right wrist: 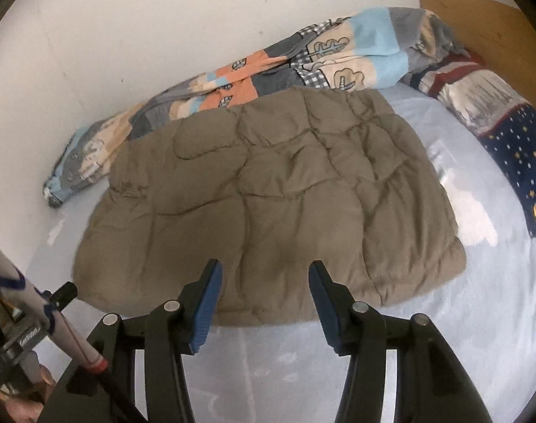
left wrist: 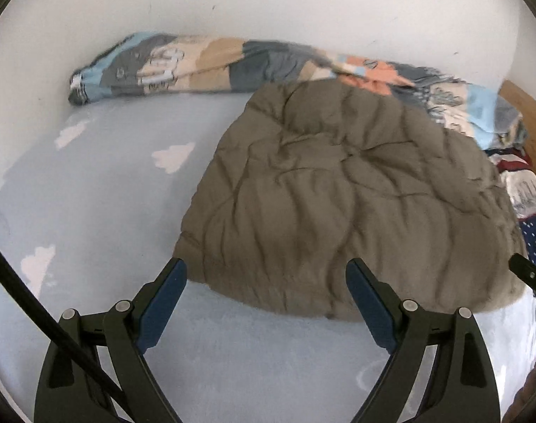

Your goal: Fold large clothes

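One quilted olive-brown garment [left wrist: 349,194], padded, lies on the pale blue bed sheet [left wrist: 102,194] as a compact, roughly rectangular bundle; no sleeve, collar or hood shows loose from either wrist view.

Position: just ahead of both pairs of fingers, its near hem level with the tips of the left gripper [left wrist: 266,271], whose right fingertip overlaps that hem in the picture. From the right gripper [right wrist: 264,271] the bundle [right wrist: 268,194] spreads beyond both fingertips and to either side.

Fingers: left pair spread wide, nothing between the blue pads [left wrist: 164,306]. Right pair set at a narrower gap, pads [right wrist: 206,310] parted, gripping nothing; they appear to hover above the cloth, not touching it.

Condition of work: judged largely done. Edges look gathered into one stack, surface puffy with quilting creases, the near left corner rounded and a little slack. Whether a further fold in half is intended cannot be told; remaining work, at most, seems a final fold or a smoothing of the top.

Adjacent items, unhandled: patchwork bedding [left wrist: 232,63] bunched along the wall beyond the garment; star-printed navy fabric [right wrist: 515,148] to the right of the fingers.
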A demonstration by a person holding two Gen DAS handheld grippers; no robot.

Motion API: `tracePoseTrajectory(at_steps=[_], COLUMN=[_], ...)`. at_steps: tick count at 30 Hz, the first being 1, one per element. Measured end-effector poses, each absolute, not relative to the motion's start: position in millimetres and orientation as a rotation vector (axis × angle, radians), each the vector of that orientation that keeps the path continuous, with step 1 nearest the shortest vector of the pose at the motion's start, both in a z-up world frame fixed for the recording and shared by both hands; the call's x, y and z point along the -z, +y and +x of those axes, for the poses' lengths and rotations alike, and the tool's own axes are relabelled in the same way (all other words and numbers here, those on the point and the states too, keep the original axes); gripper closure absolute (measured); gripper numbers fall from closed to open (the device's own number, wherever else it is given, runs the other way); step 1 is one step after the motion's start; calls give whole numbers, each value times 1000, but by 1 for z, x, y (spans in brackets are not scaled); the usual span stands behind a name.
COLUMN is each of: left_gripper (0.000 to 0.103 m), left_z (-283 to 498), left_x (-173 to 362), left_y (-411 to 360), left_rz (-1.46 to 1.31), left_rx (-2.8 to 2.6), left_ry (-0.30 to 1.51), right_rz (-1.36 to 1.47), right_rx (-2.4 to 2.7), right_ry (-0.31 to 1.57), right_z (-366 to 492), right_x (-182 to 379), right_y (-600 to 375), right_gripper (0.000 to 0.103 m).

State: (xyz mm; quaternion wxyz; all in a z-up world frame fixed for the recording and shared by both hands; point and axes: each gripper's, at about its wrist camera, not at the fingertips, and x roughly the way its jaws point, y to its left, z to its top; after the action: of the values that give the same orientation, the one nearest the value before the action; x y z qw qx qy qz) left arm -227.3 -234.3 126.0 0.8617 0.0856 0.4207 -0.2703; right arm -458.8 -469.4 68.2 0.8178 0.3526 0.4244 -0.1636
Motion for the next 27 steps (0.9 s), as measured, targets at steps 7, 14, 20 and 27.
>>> tracePoseTrajectory(at_steps=[7,14,20,27], left_gripper=[12,12,12,12], left_z=[-196,-200,-216,-249], left_x=[-92,-93,-116,-153], left_y=[-245,-252,-252,-247], left_rz=[179,235,243,263], left_rx=[533,512,546,573], left_ry=[1003,993,899,702], right_rz=[739,752,804,808], right_rx=[348,343,344,375], right_ry=[962,1033,990,922], right_z=[-428,-417,-428,-451], right_x=[-36,-11,-29,-53], right_y=[-478,-472,-479,-487], right_gripper=[47,43,42,33])
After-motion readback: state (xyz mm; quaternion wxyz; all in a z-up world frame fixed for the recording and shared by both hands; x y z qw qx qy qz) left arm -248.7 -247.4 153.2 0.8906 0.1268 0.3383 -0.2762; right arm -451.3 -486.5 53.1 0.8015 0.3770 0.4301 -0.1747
